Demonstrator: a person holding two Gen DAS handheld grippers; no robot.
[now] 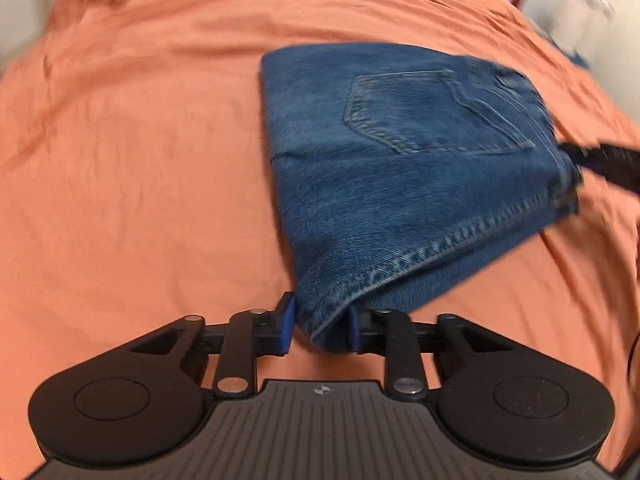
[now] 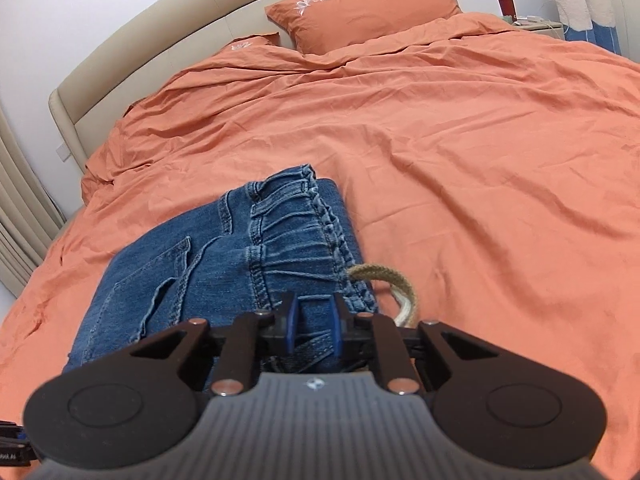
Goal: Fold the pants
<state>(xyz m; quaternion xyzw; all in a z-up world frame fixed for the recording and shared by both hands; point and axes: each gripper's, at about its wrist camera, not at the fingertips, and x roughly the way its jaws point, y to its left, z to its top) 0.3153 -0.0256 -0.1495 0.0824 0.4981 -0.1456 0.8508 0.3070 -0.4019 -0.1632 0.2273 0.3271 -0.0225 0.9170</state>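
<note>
Folded blue denim pants [image 1: 404, 160] lie on the orange bed cover [image 1: 140, 140], back pocket up. My left gripper [image 1: 320, 326] is shut on the near corner of the pants at a stitched seam. My right gripper [image 2: 314, 322] is shut on the elastic waistband end of the pants [image 2: 224, 256]; a beige drawstring [image 2: 396, 284] loops out beside it. The right gripper also shows in the left wrist view [image 1: 600, 160] at the far right corner of the pants.
Two orange pillows [image 2: 360, 4] lie against a beige headboard [image 2: 132, 40] at the far end. A nightstand with a red cup [image 2: 506, 4] stands at the far right, next to curtains. The bed cover [image 2: 480, 160] is wrinkled.
</note>
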